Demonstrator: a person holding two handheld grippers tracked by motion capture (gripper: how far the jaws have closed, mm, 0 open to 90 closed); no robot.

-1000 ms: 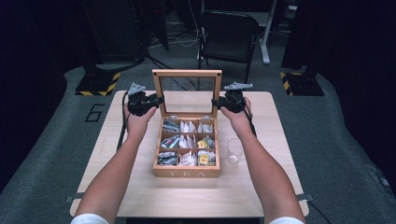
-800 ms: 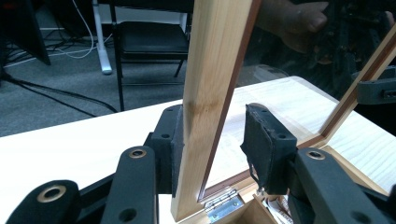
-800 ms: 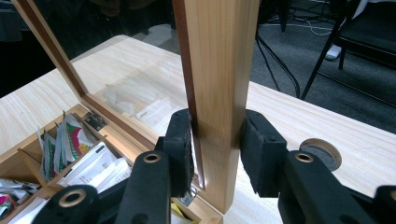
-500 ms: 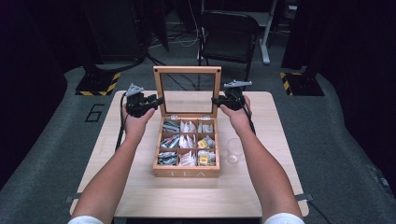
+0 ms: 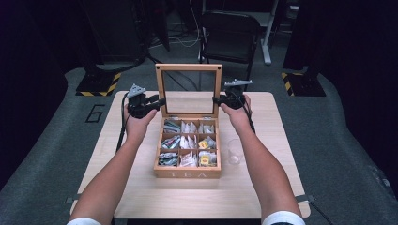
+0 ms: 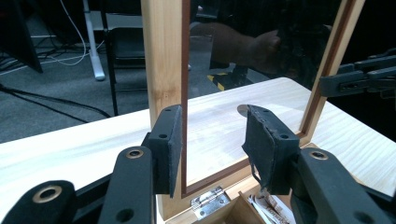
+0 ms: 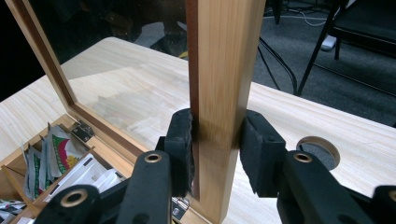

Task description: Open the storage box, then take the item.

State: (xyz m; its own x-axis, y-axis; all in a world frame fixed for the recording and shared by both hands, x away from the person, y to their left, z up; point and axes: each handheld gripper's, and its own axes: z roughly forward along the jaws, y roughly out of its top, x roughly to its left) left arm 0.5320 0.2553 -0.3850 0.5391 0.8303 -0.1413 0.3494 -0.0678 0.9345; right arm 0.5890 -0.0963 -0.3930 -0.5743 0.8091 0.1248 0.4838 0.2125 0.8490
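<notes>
A wooden tea box (image 5: 187, 172) lies open mid-table, its compartments full of tea bags (image 5: 187, 140). Its glass lid (image 5: 187, 67) stands upright at the back. My left gripper (image 5: 162, 101) is at the lid's left edge. In the left gripper view its jaws (image 6: 212, 140) stand apart: one pad lies by the wooden frame post (image 6: 163, 56), the other hangs free in front of the glass. My right gripper (image 5: 217, 99) is at the lid's right edge. There its pads (image 7: 215, 149) press both faces of the frame post (image 7: 224, 56).
A clear glass cup (image 5: 234, 151) stands just right of the box. The table has a round cable hole (image 7: 317, 147) near its far edge. A black chair (image 5: 230, 33) stands behind the table. The right gripper (image 6: 359, 79) shows past the lid's far post.
The lid's top edge stands slightly higher than a second ago. Both hands have hardly moved.
</notes>
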